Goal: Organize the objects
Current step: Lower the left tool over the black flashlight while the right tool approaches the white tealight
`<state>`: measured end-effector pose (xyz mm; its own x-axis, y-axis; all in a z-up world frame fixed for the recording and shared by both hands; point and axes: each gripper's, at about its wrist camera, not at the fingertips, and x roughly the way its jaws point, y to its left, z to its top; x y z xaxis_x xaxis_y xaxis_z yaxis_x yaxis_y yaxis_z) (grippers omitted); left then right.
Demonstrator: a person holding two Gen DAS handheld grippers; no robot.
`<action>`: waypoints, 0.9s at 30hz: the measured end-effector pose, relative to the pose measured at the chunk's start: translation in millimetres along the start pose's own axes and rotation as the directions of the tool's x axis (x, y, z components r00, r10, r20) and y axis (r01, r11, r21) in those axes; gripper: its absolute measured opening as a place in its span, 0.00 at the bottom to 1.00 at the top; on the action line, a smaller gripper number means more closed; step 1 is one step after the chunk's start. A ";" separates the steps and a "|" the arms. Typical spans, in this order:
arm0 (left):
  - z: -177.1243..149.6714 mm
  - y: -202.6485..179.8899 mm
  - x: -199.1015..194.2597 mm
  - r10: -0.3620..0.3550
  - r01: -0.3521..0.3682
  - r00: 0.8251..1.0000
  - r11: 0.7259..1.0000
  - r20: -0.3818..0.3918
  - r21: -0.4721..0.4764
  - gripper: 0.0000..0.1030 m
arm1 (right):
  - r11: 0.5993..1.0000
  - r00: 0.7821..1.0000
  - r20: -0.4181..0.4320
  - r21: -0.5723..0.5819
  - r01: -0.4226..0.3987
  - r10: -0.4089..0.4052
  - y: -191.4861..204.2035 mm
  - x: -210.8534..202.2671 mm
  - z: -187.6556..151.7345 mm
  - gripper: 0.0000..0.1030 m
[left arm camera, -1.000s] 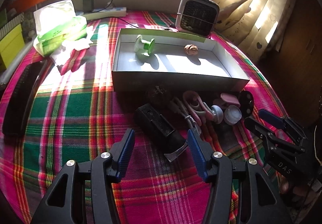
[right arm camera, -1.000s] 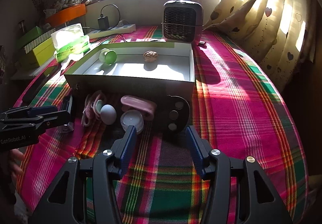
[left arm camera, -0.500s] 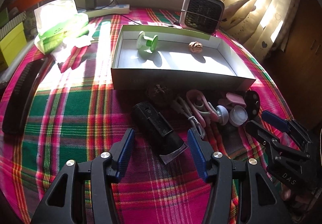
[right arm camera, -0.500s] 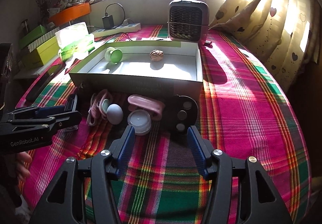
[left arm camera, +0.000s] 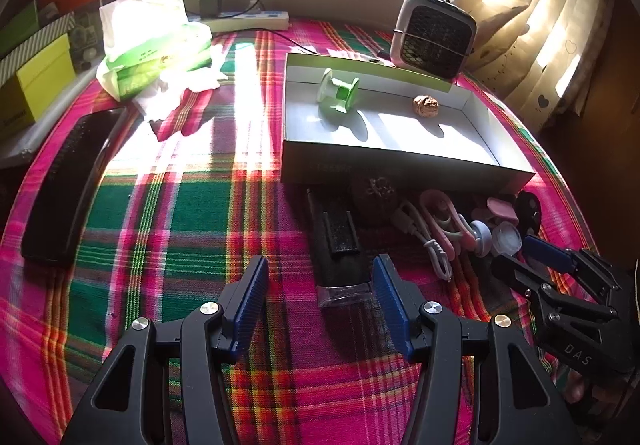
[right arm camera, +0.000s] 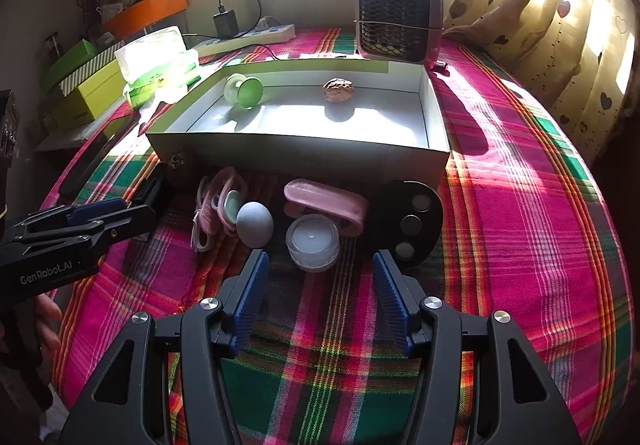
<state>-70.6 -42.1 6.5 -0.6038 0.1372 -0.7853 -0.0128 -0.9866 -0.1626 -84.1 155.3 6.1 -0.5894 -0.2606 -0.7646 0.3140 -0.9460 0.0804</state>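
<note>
A shallow white box [left arm camera: 404, 161] [right arm camera: 304, 159] on the plaid cloth holds a green spool [left arm camera: 338, 89] [right arm camera: 243, 89] and a walnut [left arm camera: 425, 105] [right arm camera: 338, 89]. In front of it lie a black trimmer [left arm camera: 338, 245], a dark round lump [left arm camera: 374, 197], a white cable with pink clips [left arm camera: 436, 223] [right arm camera: 218, 207], a grey ball [right arm camera: 255, 224], a clear round jar [right arm camera: 313, 243], a pink case [right arm camera: 326, 205] and a black palette [right arm camera: 412, 223]. My left gripper [left arm camera: 320, 305] is open, just short of the trimmer's near end. My right gripper [right arm camera: 317, 301] is open just before the jar.
A small heater [left arm camera: 434, 35] [right arm camera: 399, 21] stands behind the box. A tissue pack [left arm camera: 154, 45], a power strip [left arm camera: 252, 20] and a long black flat device [left arm camera: 70, 181] lie to the left. Curtains [right arm camera: 560, 17] hang on the right. A person's fingers [right arm camera: 48, 319] show at the left edge.
The left view has shifted so the trimmer now points straight between the left fingers. The right gripper has edged toward the jar. Both stay open.
</note>
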 end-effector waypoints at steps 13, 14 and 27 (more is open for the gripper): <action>11.8 3.5 8.1 0.015 -0.015 1.000 1.000 -0.012 -0.003 0.51 | 1.000 1.000 -0.010 0.013 0.029 -0.029 1.8 8.5 8.6 0.54; 12.4 3.7 8.5 0.014 -0.014 1.000 1.000 -0.011 -0.005 0.51 | 0.999 1.000 -0.009 0.013 0.030 -0.030 1.7 8.5 8.5 0.53; 13.5 5.0 8.6 0.017 -0.017 1.000 1.000 -0.008 -0.005 0.50 | 0.998 0.998 -0.008 0.003 0.058 -0.058 1.9 7.5 8.5 0.35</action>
<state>-86.7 -47.1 7.0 -0.5978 0.1207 -0.7925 0.0020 -0.9884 -0.1521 -94.2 149.9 6.0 -0.6005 -0.2039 -0.7732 0.2771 -0.9601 0.0380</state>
